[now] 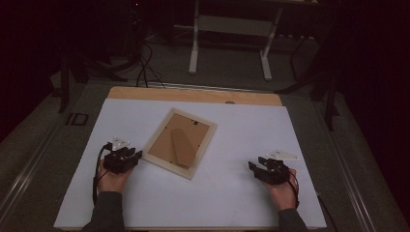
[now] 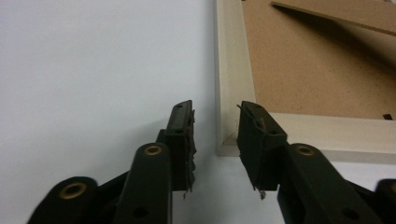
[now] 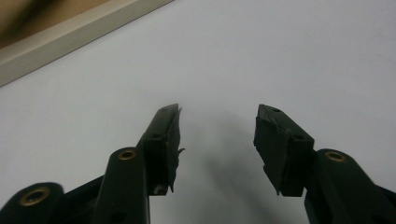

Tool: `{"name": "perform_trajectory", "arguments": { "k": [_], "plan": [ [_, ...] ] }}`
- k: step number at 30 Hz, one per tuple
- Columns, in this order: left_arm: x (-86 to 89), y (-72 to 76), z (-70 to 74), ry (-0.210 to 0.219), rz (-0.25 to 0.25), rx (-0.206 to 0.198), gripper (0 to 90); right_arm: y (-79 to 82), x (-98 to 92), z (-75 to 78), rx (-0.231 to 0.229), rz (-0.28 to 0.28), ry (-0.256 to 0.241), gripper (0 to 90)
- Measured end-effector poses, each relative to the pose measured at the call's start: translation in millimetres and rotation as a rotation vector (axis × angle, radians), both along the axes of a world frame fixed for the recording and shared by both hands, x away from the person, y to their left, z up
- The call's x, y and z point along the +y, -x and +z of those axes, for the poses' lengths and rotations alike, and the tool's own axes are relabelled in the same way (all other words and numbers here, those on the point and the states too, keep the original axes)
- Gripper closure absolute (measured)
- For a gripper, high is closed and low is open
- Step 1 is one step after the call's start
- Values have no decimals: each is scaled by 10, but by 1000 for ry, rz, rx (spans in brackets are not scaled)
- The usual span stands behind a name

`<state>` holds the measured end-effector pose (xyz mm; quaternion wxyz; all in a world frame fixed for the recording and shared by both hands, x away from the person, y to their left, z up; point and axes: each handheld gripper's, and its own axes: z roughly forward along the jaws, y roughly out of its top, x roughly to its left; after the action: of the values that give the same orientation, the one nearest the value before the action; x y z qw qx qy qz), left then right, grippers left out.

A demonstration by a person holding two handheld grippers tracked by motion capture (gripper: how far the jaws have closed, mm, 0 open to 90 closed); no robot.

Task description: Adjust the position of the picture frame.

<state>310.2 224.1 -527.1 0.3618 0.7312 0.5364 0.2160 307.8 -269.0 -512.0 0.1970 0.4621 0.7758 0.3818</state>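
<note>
A: Frame [image 1: 180,143] — one is lying face down on the worktop [image 1: 227,198], turned at a slant, a little left of the middle.

B: What is it showing us?

A: A pale wooden border, rectangular, with mitred corners, and a brown fibreboard back [image 2: 317,65]. A brown board stand is lying across that back. In the left tool view the board is looking rough and matte, the border smooth.

B: How many tools are sitting there?

A: Two. The left tool [image 1: 126,157] is resting just beside the frame's near-left corner [image 2: 229,142]; its jaws are standing apart, gripping nothing, with that corner showing between them. Whether either is touching the wood I cannot tell.

B: And the other?

A: The right tool [image 1: 258,163] is lying well apart from the frame, on bare white surface, jaws spread and empty. The frame's edge [image 3: 70,35] is crossing the upper-left corner of its own view.

B: What are the tools made of?

A: Black, hard-looking jaws with brass-coloured rivets; the inner faces are looking ragged. Each tool is carrying one pale three-cornered plate on top.

B: Any writing?

A: None that I can read.

B: The worktop?

A: One white sheet over a wooden board, whose far edge is showing.
</note>
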Motion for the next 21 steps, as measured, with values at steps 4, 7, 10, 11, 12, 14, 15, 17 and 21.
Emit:
{"name": "perform_trajectory", "arguments": {
  "k": [4, 7, 10, 11, 12, 14, 15, 17, 21],
  "plan": [
    [-5, -14, 4, 2, -2, -5, 725, 14, 51, -5, -7, 20, -2, 582],
    [-25, 6, 31, 15, -15, -15, 766, 18, 80, -8, -3, 30, 3, 624],
    [-120, 15, 57, 32, -63, -23, 856, 8, 166, -8, -7, 58, 12, 741],
    [-120, 15, 57, 32, -63, -23, 877, 3, 193, -3, -5, 70, 15, 781],
    [-194, 11, 49, 16, -80, -7, 898, 2, 230, 4, -19, 77, 27, 822],
    [-260, 5, 46, 7, -101, 1, 900, -3, 284, 17, -36, 83, 36, 892],
    [-294, 7, 47, 1, -111, 0, 900, -5, 304, 23, -40, 87, 38, 897],
    [-325, 9, 48, -8, -119, -3, 900, -8, 332, 31, -44, 94, 40, 899],
    [-428, 23, 52, -21, -144, -6, 900, -61, 463, 58, -50, 126, 32, 899]
  ]
}}
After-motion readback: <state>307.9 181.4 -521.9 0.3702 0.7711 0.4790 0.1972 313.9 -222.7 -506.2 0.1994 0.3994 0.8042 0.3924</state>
